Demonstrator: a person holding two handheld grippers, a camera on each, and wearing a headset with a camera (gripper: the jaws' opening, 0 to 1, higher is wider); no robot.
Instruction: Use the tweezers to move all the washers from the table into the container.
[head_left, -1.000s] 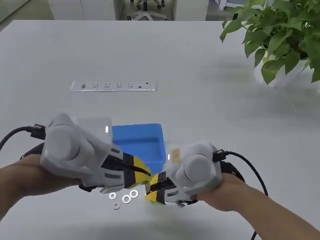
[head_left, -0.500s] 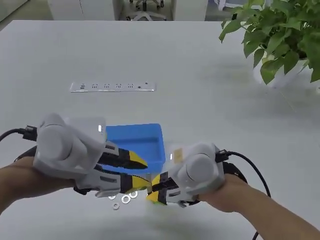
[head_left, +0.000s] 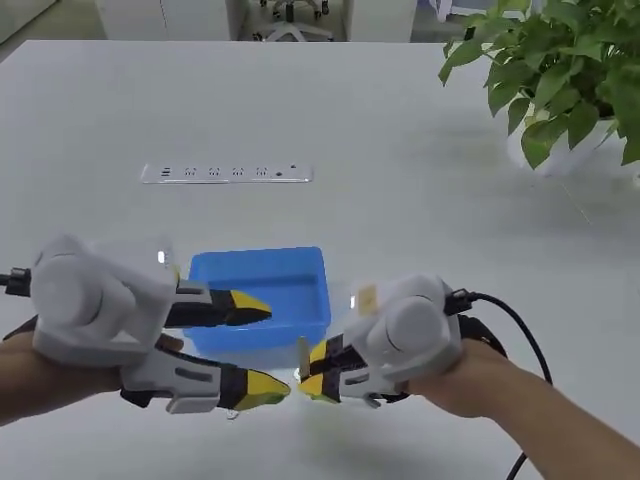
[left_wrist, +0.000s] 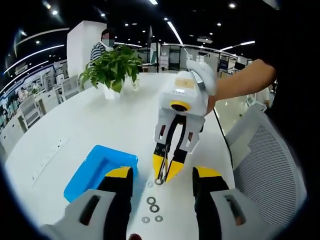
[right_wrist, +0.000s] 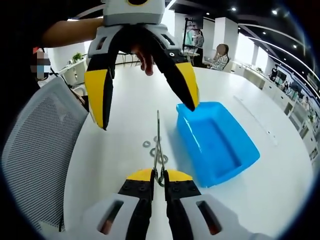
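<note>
Right gripper view shows the right claw clenched on thin metal tweezers, pointing to small silver washers lying on the white tabletop just beside the blue plastic container; the left claw is spread, empty.

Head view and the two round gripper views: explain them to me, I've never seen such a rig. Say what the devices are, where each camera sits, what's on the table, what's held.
No robot here: a person holds a two-jaw tool in each hand. The head view comes from a camera on the person's head, looking down at the white table. The two round pictures come from cameras riding on each tool, looking along its yellow-tipped jaws. The right gripper is shut on thin metal tweezers, which point toward a few washers lying on the table. The left gripper is open and holds nothing. Beside the washers sits a blue container. Farther back are a power strip and a potted plant.
</note>
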